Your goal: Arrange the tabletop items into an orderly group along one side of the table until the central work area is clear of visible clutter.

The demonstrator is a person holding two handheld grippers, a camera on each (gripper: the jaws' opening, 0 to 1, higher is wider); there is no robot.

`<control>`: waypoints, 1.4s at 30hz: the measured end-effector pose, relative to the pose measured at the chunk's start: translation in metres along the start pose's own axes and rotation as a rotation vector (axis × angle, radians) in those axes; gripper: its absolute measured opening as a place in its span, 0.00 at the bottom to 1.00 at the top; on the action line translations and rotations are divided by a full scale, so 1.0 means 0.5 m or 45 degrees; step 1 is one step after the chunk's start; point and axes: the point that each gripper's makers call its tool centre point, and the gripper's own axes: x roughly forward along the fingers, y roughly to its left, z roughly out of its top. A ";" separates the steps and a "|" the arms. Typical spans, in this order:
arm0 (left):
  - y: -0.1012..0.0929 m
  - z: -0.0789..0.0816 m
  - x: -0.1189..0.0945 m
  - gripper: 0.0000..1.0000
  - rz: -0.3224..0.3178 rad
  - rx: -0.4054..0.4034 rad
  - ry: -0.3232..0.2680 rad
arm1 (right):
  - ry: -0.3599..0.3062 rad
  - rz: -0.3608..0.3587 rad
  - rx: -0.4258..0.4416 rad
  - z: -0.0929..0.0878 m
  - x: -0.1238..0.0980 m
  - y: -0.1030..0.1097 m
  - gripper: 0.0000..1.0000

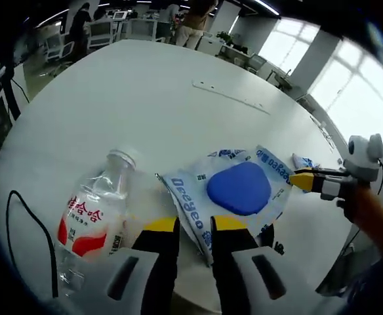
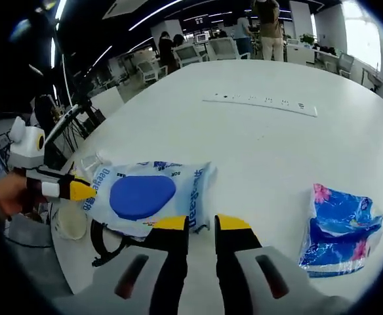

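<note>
A white and blue wet-wipes pack (image 1: 241,187) with a blue oval lid lies at the near side of the round white table (image 1: 145,92). My left gripper (image 1: 195,225) has its jaws nearly together on the pack's near corner, which runs down between them. A clear water bottle (image 1: 93,213) with a red label lies just left of it. My right gripper (image 1: 302,180) comes in from the right, its yellow tip on the pack's far edge. In the right gripper view, my right gripper (image 2: 201,224) is at the edge of the pack (image 2: 145,193), and my left gripper (image 2: 80,190) pinches the opposite edge.
A blue flowered tissue pack (image 2: 339,230) lies to the right of my right gripper. A black cable (image 2: 103,243) loops under the wipes pack. A white power strip (image 2: 260,102) lies across the table's far half. Desks, chairs and standing people are beyond the table.
</note>
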 end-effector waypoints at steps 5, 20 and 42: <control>0.002 -0.004 0.000 0.09 0.003 0.005 0.011 | 0.008 -0.003 0.008 -0.005 0.002 -0.002 0.05; -0.007 -0.003 0.000 0.00 -0.004 0.010 0.025 | 0.013 0.007 0.026 -0.006 -0.001 0.005 0.00; -0.044 0.042 -0.032 0.00 -0.064 0.085 -0.052 | -0.090 -0.015 0.055 0.020 -0.061 0.009 0.00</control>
